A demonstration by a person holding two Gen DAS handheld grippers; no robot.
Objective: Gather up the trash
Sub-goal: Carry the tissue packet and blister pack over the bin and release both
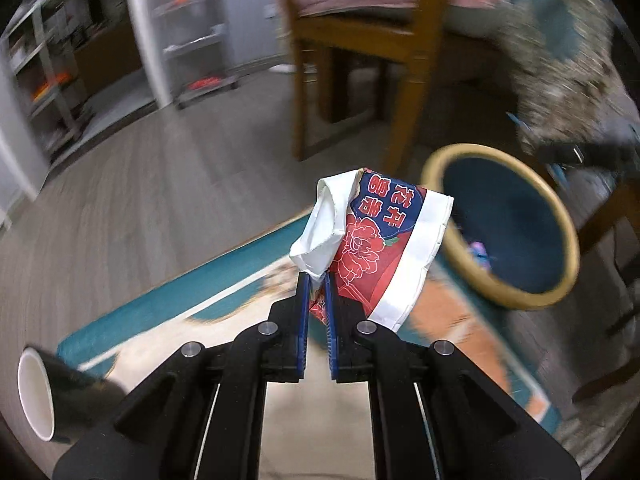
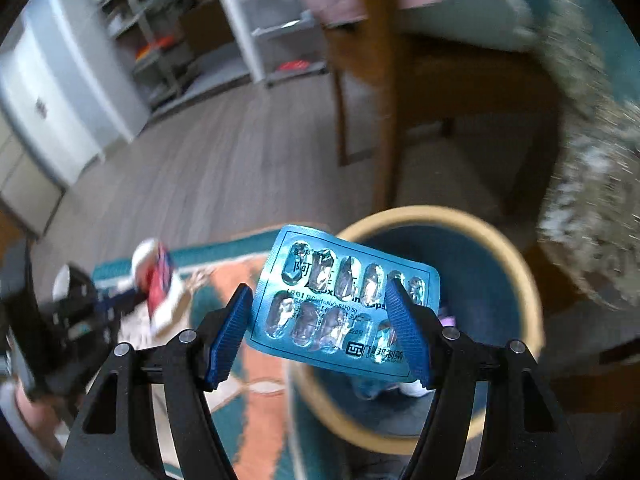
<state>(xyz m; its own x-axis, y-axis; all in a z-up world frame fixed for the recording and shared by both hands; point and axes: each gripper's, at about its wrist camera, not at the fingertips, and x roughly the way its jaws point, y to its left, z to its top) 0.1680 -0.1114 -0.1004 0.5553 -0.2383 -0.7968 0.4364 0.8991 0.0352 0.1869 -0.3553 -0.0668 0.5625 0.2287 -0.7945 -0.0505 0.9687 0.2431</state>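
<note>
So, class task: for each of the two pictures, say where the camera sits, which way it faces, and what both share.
Left wrist: on the left claw, facing down at the rug; claw pinches a crumpled paper cup.
Right wrist: on the right claw, above the bin; claw holds a blister pack.
Shared: bin, cup, rug, wooden chair.

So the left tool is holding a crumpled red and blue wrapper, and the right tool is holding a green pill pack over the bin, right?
Nearly. The pill pack in the right tool is blue, not green, as the right wrist view shows. The rest holds.
</note>
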